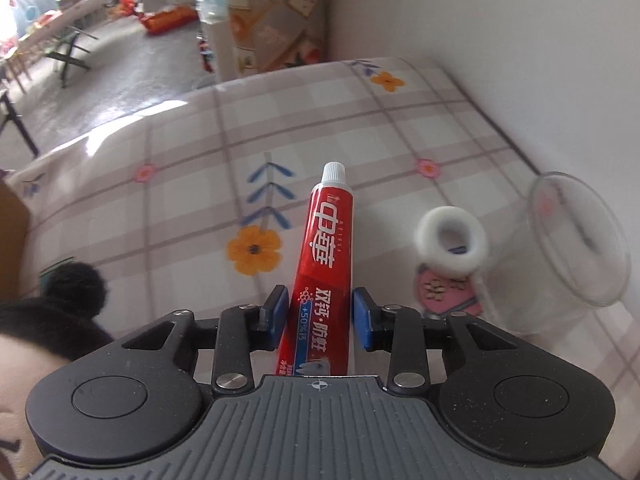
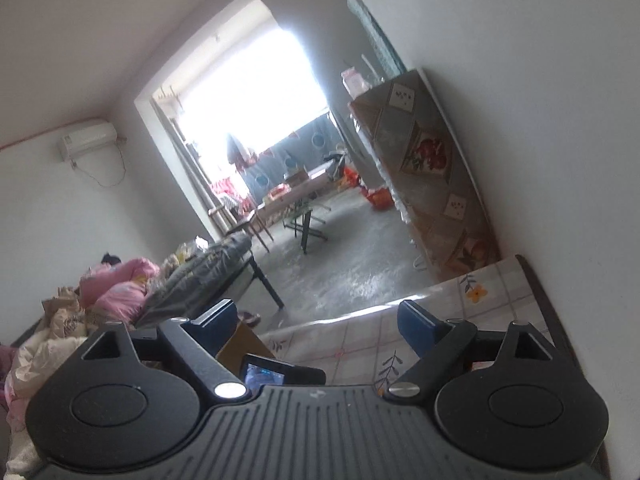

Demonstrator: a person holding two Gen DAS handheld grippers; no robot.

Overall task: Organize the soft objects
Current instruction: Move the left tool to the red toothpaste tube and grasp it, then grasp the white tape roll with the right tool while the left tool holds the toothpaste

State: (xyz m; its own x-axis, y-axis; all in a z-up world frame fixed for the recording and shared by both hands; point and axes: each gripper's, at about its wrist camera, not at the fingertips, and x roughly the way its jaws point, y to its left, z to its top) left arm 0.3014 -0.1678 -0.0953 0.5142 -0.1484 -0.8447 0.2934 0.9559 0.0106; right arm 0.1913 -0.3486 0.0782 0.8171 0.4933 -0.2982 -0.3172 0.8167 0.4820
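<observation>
In the left wrist view my left gripper [image 1: 320, 312] is shut on a red toothpaste tube [image 1: 326, 256] with a white cap, which points away from me above the flowered tablecloth [image 1: 192, 184]. A white tape roll [image 1: 452, 238] stands to its right on a pink item [image 1: 444, 292], next to a clear plastic cup [image 1: 576, 240] lying on its side. A black-and-white plush toy [image 1: 48, 320] sits at the lower left. In the right wrist view my right gripper [image 2: 320, 320] is open and empty, raised above the table's near edge and facing the room.
A white wall [image 1: 520, 60] borders the table on the right. A cardboard box [image 2: 244, 344] and a small screen device [image 2: 280, 372] lie below the right gripper. A patterned cabinet [image 2: 432, 168], folding tables and a bed with pink bedding [image 2: 116, 288] stand beyond.
</observation>
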